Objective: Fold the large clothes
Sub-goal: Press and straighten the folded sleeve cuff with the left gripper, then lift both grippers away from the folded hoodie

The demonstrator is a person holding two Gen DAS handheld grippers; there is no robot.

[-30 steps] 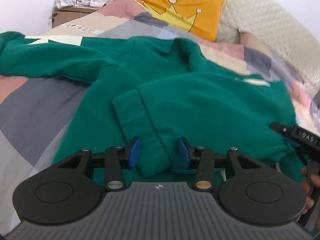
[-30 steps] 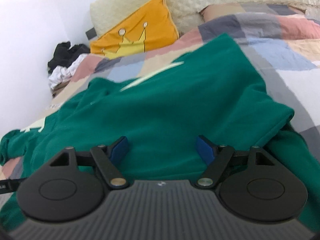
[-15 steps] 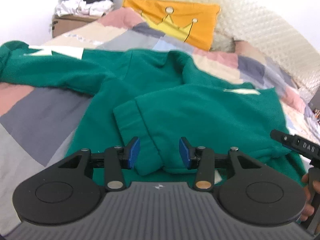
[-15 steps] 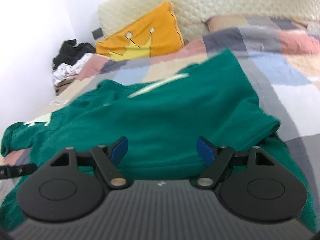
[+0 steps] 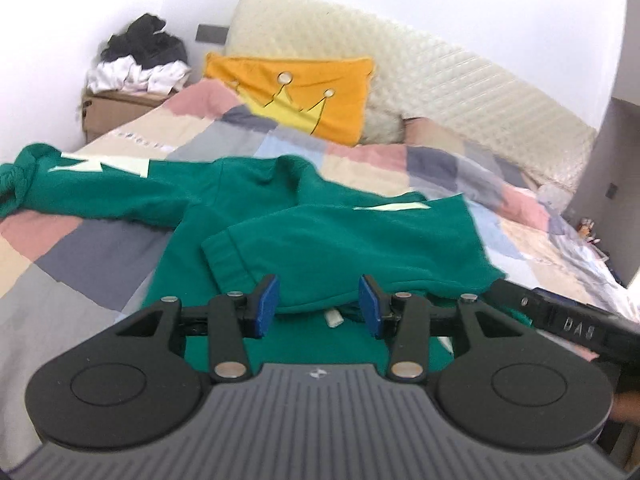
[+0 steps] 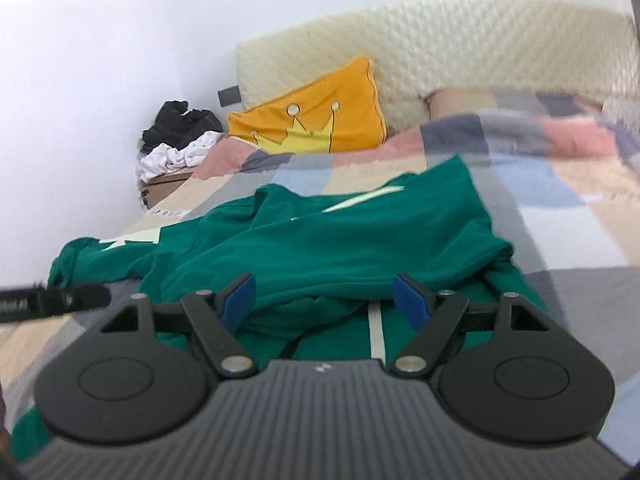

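Our left gripper (image 5: 318,304) hangs above the near edge of the green sweatshirt (image 5: 328,236), its blue pads apart and nothing pinched between them; the cloth lies below and beyond the tips. Our right gripper (image 6: 326,300) stands wider still, also empty, over the garment's near hem. Each gripper shows at the edge of the other's view.

The sweatshirt lies spread on the bed's patchwork quilt (image 5: 80,248). One sleeve is folded across the body, its ribbed cuff (image 5: 224,258) lying just ahead of our left gripper. The other sleeve (image 5: 80,184) stretches out to the left, a pale star shape on it.

Beyond it an orange cushion with a yellow crown (image 5: 296,96) leans on the cream quilted headboard (image 5: 440,80). In the corner a heap of black and white clothes (image 5: 140,64) sits on a cardboard box (image 5: 108,112).
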